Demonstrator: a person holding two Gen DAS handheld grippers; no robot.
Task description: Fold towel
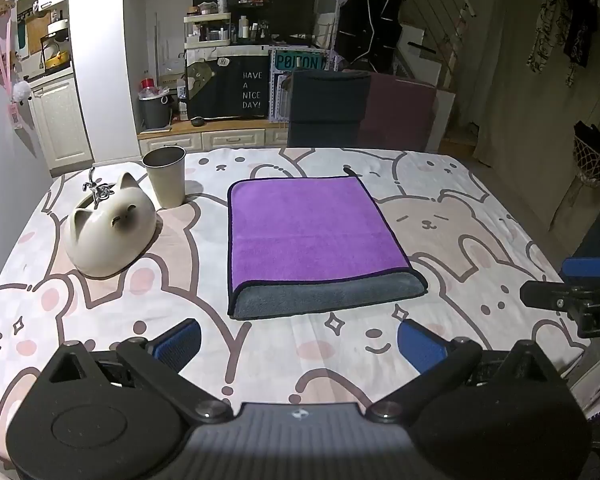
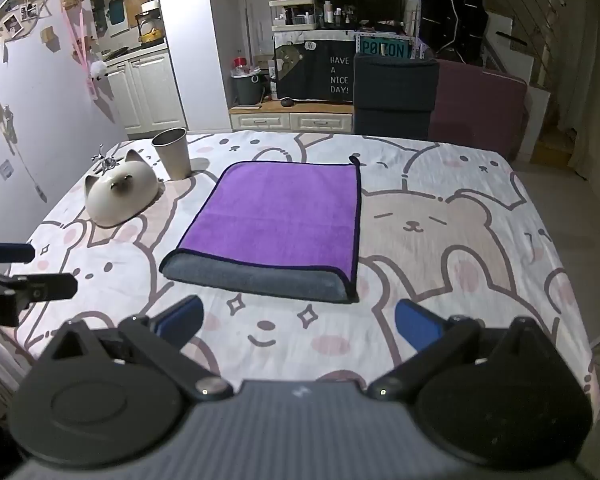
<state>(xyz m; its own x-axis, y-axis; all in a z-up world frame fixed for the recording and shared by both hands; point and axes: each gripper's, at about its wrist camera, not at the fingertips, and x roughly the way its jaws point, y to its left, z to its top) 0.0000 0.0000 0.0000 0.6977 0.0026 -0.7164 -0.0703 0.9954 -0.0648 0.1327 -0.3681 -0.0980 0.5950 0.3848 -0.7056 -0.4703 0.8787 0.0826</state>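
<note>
While your left gripper (image 1: 299, 342) and right gripper (image 2: 299, 322) both hover spread wide and empty, blue ribbed pads apart, the towel (image 1: 312, 236) lies folded flat just beyond them on the bear-print tablecloth (image 1: 480, 240): plush purple on top, a grey band along its near edge, dark piping. Farther left sit a glossy cat-shaped ceramic bowl (image 1: 110, 228) and a metal cup (image 1: 166, 180), contents hidden.

My 2 wrist cameras look forward and down over the table (image 1: 80, 312) from its near edge, left beside right, both sharing the towel (image 1: 312, 228).
</note>
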